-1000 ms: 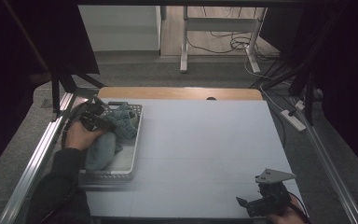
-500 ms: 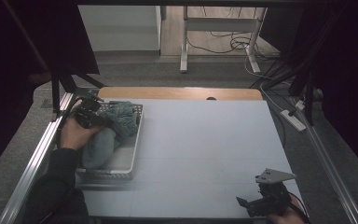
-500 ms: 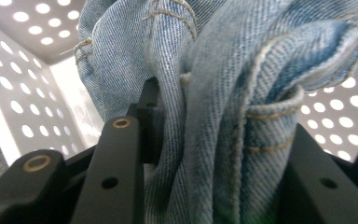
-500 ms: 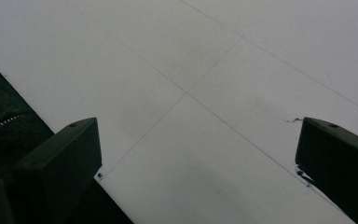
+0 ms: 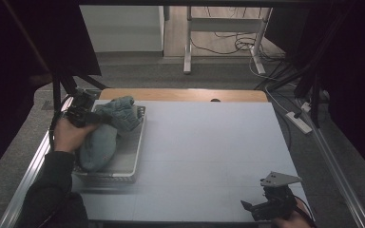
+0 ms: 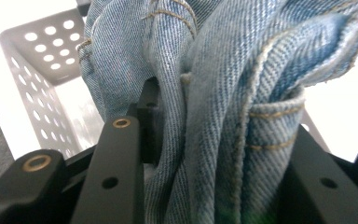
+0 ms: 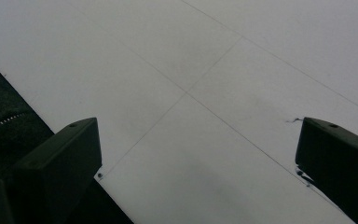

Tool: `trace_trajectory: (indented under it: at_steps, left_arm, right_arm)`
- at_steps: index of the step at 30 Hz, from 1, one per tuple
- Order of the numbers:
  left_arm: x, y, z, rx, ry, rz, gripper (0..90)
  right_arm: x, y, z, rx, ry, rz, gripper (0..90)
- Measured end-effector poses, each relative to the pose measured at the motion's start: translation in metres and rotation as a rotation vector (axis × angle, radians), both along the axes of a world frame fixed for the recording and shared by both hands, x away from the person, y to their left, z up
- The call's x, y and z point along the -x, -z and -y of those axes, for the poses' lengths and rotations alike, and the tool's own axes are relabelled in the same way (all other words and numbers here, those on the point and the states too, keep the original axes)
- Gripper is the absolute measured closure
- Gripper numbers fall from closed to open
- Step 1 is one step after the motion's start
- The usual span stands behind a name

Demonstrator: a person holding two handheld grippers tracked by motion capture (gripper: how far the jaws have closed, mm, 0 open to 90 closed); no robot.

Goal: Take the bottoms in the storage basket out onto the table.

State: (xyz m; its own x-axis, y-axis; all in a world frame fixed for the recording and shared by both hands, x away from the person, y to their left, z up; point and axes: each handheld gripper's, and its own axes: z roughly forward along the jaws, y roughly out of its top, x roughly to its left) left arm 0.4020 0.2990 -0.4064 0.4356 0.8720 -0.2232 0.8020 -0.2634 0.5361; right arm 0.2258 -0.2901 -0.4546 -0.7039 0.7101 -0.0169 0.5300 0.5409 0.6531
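A bundle of blue denim jeans (image 5: 100,145) lies in a white perforated basket (image 5: 123,173) at the table's left. My left gripper (image 5: 91,115) hangs over the basket's far end, shut on a thick fold of the jeans (image 6: 223,93), which bulges up between its black jaws. That fold is raised above the rest of the bundle. In the left gripper view the left gripper (image 6: 214,130) has denim packed between its two pads. My right gripper (image 5: 259,209) rests at the table's near right corner, open, with nothing between its fingers. The right gripper (image 7: 196,140) looks down on bare white table.
The basket's holed wall (image 6: 37,60) stands close behind the denim. The white table top (image 5: 209,142) spreads between the basket and my right gripper. A metal rail (image 5: 28,166) runs along the left edge. Cables and a power strip (image 5: 299,121) lie off the right edge.
My left hand has risen and drifted toward the basket's far end, pulling the gripped denim fold up with it. The right gripper has stayed put.
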Motion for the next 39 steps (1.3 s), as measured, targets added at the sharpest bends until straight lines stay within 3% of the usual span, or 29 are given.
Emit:
trace_trajectory:
  at_steps: [10, 15, 39]
  left_arm:
    - [0.013, -0.023, -0.001, 0.036, 0.004, 0.055, 62.4]
    - [0.018, -0.035, 0.002, 0.082, 0.022, 0.081, 62.3]
    - [0.035, -0.065, 0.028, 0.122, 0.099, 0.151, 62.1]
  right_arm:
    - [0.0, 0.0, 0.0, 0.001, 0.0, 0.0, 0.8]
    - [0.0, 0.0, 0.0, 0.002, 0.0, 0.001, 0.9]
    - [0.0, 0.0, 0.0, 0.004, 0.0, 0.005, 0.9]
